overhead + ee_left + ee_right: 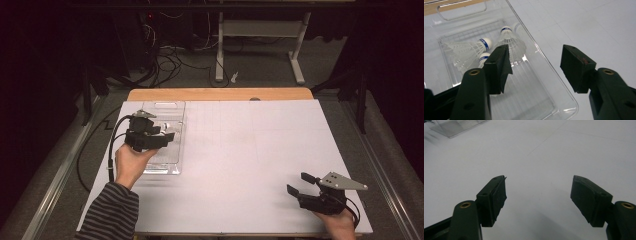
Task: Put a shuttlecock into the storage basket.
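A clear plastic tray (170, 167) lies at the left of the white table sheet. White shuttlecocks with blue-banded corks lie in its far half, one (466, 50) on its side and another (510, 41) beside it. My left gripper (167, 134) hovers over the tray, open, with nothing between its jaws (536, 53); one jaw stands over the tray's inside, the other past its right wall (544, 65). My right gripper (297, 183) sits open and empty low over the bare sheet at the front right (539, 185).
The white sheet (250, 150) covers the table, with a wooden edge (220, 94) at the far side. A tray corner (456, 126) appears far off in the right gripper view. Behind the table stand a desk frame (260, 35) and floor cables (165, 62).
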The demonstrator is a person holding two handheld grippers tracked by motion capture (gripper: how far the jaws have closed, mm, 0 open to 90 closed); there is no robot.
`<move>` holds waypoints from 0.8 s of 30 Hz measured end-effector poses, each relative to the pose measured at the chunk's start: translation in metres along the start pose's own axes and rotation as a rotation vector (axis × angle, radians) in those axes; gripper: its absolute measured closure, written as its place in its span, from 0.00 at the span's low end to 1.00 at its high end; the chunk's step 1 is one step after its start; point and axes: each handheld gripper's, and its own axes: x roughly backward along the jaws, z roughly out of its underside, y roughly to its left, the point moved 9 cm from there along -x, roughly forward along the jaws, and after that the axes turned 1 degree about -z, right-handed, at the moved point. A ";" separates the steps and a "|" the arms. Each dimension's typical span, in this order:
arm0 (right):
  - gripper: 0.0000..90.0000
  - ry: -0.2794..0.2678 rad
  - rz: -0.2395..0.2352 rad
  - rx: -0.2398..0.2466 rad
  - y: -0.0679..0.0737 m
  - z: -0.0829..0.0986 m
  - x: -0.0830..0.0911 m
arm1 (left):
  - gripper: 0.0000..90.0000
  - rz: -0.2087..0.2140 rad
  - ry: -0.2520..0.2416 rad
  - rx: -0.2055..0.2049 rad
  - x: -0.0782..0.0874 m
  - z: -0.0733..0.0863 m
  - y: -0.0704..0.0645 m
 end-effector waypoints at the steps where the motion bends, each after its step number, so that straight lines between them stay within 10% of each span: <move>1: 0.32 0.000 0.000 0.000 0.000 0.000 0.000 | 0.46 -0.001 -0.003 0.002 0.000 0.000 0.000; 24: 0.32 0.001 0.000 0.000 0.000 0.000 0.000 | 0.45 0.016 -0.035 0.009 0.011 0.012 -0.005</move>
